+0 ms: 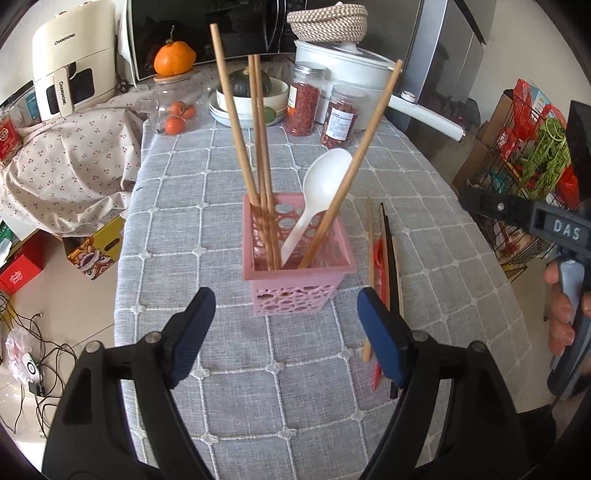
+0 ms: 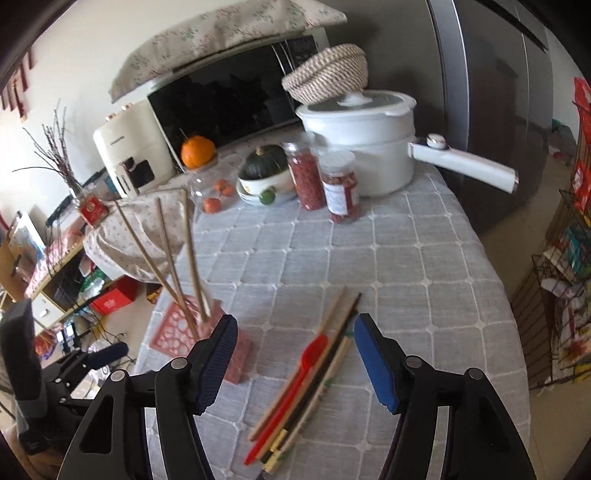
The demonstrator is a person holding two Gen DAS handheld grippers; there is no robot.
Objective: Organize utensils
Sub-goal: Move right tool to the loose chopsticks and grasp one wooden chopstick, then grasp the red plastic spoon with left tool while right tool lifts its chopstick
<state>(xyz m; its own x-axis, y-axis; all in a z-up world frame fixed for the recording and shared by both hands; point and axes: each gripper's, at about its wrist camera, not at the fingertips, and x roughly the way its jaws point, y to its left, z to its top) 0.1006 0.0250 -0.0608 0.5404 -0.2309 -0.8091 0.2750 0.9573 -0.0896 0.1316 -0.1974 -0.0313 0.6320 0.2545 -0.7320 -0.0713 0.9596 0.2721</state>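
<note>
Pink basket [image 1: 295,280]: four wooden chopsticks [image 1: 236,144]

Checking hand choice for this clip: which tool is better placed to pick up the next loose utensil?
Probably the right tool: it is open with the loose utensils on the tablecloth directly between its jaws. The left tool, also open, faces the pink holder.

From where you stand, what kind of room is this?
Most likely a home kitchen or dining corner: a microwave and an electric pot stand at the back of a cloth-covered table, with jars of dried food beside them.
</note>
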